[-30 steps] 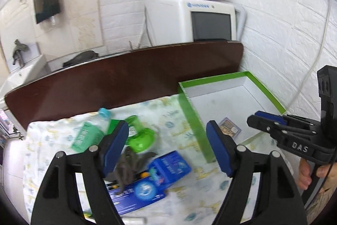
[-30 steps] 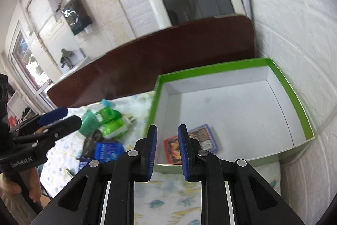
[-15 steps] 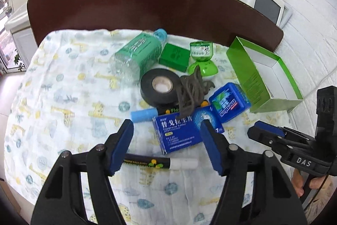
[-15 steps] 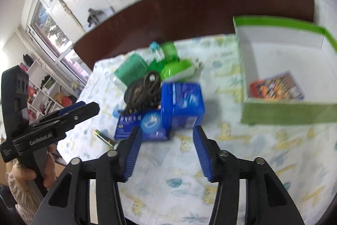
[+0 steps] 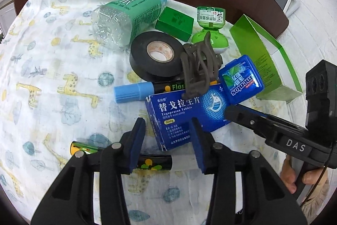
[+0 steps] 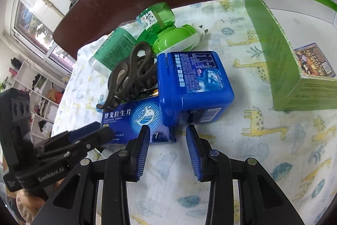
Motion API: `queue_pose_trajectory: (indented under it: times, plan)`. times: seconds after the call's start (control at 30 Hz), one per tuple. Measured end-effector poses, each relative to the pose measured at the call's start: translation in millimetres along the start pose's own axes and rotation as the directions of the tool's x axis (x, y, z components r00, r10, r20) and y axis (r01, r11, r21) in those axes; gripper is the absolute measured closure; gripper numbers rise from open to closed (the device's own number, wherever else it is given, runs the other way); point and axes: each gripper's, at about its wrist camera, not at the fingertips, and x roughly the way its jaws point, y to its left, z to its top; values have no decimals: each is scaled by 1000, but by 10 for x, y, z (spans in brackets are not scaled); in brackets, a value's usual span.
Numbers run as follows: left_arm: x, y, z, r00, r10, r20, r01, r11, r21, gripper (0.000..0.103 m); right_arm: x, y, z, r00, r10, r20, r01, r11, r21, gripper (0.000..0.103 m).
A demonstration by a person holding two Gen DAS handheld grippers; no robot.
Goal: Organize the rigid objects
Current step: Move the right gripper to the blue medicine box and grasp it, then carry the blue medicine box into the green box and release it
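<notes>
Grippers, both lowered from the far tray (image 6: 263,39) to the pile: left gripper (image 5: 168,140) closing round tablet box (image 5: 189,113), not yet pinching; right gripper (image 6: 167,148) closing, empty, near mint box (image 6: 193,85).

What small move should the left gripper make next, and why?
Probably ease the left gripper a little lower and let it close on the blue tablet box. Its jaws are closing, and the near end of the box already lies between the pads, not yet pressed as far as the frames show. The right gripper is closing at the box's other end, below the blue mint case.
</notes>
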Motion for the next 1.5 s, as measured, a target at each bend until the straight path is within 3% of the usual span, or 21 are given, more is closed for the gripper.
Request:
queue_pose_trajectory:
  times: [0.2,0.23,0.4,0.43,1.0,1.5]
  plan:
    - [58,-6,50,1000,-16,-6,16,1000,6,63,130,7,64,999,31,-15,-31,999,7,65]
    - [57,-16,46,1000,-10,1,10,1000,9,63,149,25,61,999,41,-23,-41,999,4,70]
    - [25,-87,25,1000,5,25,-6,999,40,63,137,157,8,1000,-2,-21,1,999,-52,70]
    - [4,-95,21,999,8,31,-9,999,45,63,117,157,-8,999,12,37,-10,999,-43,70]
    - [-662,-501,24,984,36,174,-63,986,152,63,-531,354,-17,986,63,154,-45,992,-116,70]
    - [-489,-1577,467,981,-34,189,-33,939,341,63,-1346,-341,147,949,-10,314,22,999,-36,70]
